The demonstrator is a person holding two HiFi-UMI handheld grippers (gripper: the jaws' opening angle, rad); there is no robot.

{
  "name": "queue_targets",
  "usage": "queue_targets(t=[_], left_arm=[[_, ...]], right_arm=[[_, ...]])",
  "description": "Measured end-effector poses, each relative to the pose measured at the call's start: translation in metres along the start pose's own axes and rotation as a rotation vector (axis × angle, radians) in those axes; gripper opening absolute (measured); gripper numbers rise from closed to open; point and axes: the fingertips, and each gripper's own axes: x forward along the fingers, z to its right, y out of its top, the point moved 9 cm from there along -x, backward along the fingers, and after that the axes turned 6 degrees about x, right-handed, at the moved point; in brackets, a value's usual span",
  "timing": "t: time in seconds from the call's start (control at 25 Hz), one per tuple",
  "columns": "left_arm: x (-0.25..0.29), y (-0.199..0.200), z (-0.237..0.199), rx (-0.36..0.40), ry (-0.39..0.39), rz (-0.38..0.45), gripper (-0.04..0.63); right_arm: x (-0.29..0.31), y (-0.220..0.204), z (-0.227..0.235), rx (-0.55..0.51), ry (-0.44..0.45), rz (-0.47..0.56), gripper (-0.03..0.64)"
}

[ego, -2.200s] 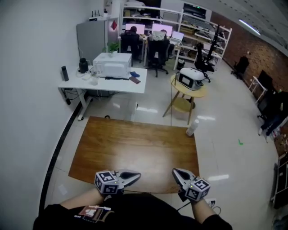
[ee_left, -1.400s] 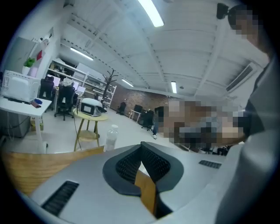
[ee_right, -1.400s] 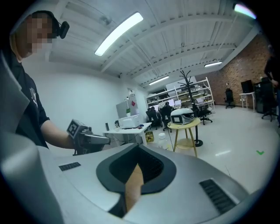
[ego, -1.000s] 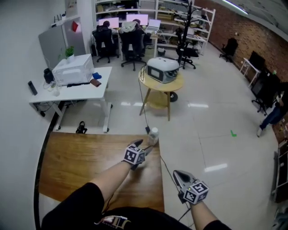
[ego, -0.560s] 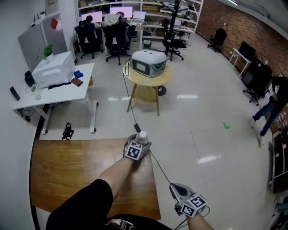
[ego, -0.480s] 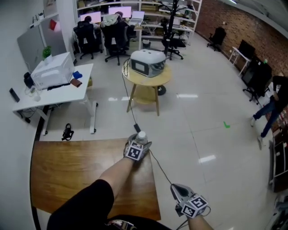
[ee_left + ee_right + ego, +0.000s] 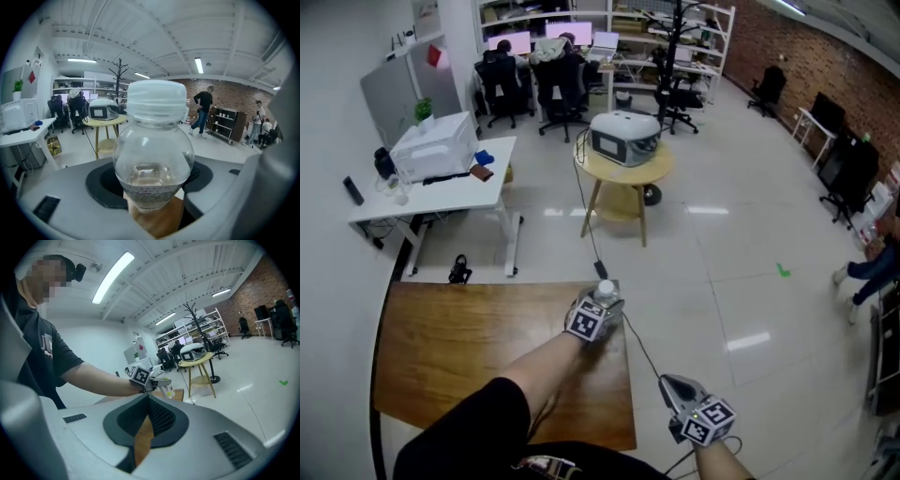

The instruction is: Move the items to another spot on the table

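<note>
Your left gripper [image 7: 607,302] has just closed on the bottle [image 7: 153,145] (right gripper [image 7: 667,381] shut, empty); you haven't moved it yet.

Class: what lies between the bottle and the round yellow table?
In the head view, a black cable and its adapter lie on shiny floor between bottle and round yellow table.

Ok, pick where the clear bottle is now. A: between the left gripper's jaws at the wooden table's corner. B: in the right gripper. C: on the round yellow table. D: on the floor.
A: the bottle stands between the pads of the left gripper, whose jaws have just been closing on it, at the far right corner of the wooden table.
</note>
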Motion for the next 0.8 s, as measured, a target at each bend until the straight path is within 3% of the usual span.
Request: queue_targets(t=[0.36,0.64,0.8], left_arm=[[-0.142,-0.025,-0.014,-0.001,-0.055,0.067,0.290],[-0.263,-0.082,-0.049,0.069,-0.132,0.049,0.290],[-0.318,-0.116,-0.062,0.043,-0.116,0.038,0.289]], right_arm=[[0.043,0.009,-0.096,-0.128,0.024,-0.014,-0.008],[0.100,-0.013,-0.197,-0.180,-0.025,-0.017,-0.008],[0.129,-0.028,-0.232,-0.209,-0.012,-0.048,-0.008]])
